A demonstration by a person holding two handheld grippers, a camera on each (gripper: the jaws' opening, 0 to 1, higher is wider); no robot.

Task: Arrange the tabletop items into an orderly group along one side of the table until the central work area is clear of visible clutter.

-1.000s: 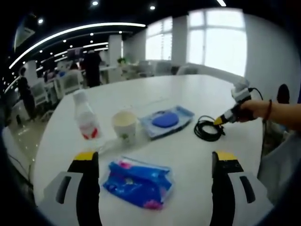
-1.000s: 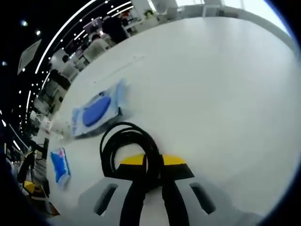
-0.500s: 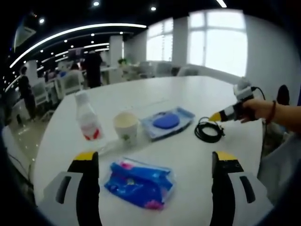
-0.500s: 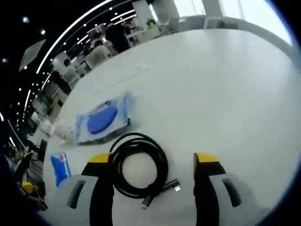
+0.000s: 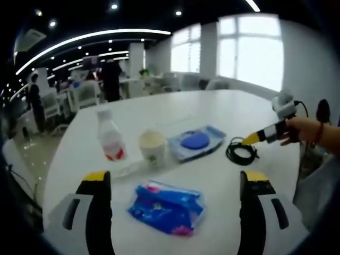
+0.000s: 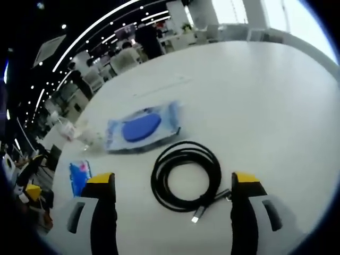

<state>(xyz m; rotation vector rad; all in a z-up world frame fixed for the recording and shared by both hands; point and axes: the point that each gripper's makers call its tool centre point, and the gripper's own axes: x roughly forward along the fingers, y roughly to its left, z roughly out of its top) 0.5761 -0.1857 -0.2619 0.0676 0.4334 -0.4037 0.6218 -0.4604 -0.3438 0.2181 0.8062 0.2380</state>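
White table (image 5: 212,175) holds one bottle (image 5: 111,140), cup (image 5: 153,146), cable (image 6: 186,176); both tongs (image 5: 172,186) (image 6: 172,188) wide open, empty.

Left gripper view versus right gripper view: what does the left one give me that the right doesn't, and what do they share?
The left gripper view alone gives a clear look at the bottle and paper cup standing on the table, plus the right gripper held by a hand over the cable. The right gripper view alone resolves the cable's connector end. Both share the coiled black cable, the blue-disc pack and the blue wipes packet.
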